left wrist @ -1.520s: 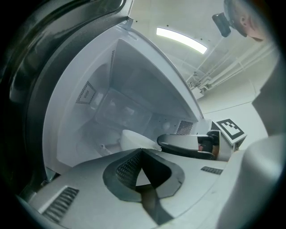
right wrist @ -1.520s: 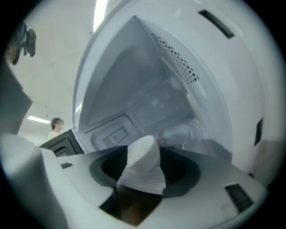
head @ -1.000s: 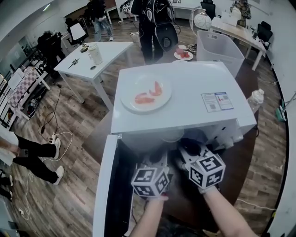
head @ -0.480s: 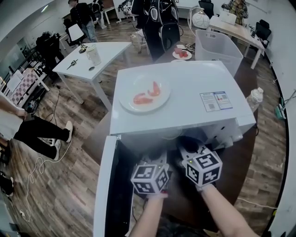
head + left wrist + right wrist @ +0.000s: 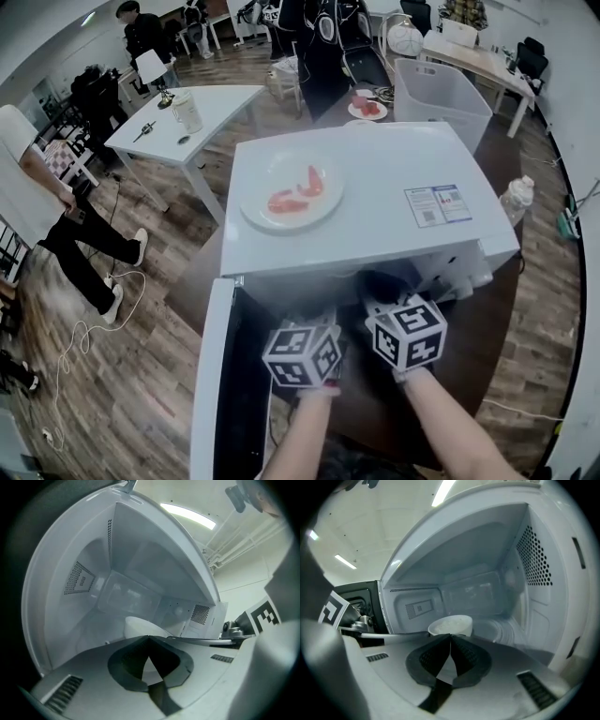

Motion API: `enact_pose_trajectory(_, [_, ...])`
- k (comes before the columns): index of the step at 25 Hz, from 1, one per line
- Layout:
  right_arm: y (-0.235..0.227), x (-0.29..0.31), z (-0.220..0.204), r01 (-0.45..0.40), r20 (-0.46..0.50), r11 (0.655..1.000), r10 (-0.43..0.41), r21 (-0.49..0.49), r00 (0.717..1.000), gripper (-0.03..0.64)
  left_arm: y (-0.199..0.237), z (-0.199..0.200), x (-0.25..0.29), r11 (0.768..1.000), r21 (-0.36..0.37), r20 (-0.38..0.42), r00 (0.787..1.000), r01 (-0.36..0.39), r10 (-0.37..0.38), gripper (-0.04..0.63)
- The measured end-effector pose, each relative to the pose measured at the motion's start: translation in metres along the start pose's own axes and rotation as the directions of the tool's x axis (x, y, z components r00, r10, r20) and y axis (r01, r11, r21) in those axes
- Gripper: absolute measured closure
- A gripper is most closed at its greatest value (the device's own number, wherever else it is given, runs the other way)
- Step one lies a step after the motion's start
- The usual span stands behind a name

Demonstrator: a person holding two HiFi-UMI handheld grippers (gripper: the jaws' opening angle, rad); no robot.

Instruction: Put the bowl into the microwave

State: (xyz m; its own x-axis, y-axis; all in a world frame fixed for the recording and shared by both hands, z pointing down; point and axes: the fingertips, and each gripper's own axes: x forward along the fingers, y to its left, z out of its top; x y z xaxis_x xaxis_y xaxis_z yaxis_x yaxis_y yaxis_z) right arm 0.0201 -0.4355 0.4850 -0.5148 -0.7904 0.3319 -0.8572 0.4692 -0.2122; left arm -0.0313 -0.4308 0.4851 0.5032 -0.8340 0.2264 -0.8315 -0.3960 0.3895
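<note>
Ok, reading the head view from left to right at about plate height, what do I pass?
Standing person → white jug → plate → label sticker → plastic bottle

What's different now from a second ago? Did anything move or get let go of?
The right gripper closed its fingers on nothing. The bowl stands free inside the microwave, just beyond both grippers' tips. At the left, a person in a white top walked into view. Unchanged: the door is open, the plate of red food sits on top, and the left gripper is shut.
</note>
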Motion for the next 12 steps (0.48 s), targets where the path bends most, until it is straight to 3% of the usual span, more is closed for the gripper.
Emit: enact_pose_trajectory(12, [-0.0010, 0.0077, 0.0023, 0.004, -0.011, 1.000, -0.004, 0.019, 1.000, 0.607, 0.0046, 0.0062, 0.0055, 1.000, -0.013, -0.009, 1.000, -0.001, 0.001, 0.594])
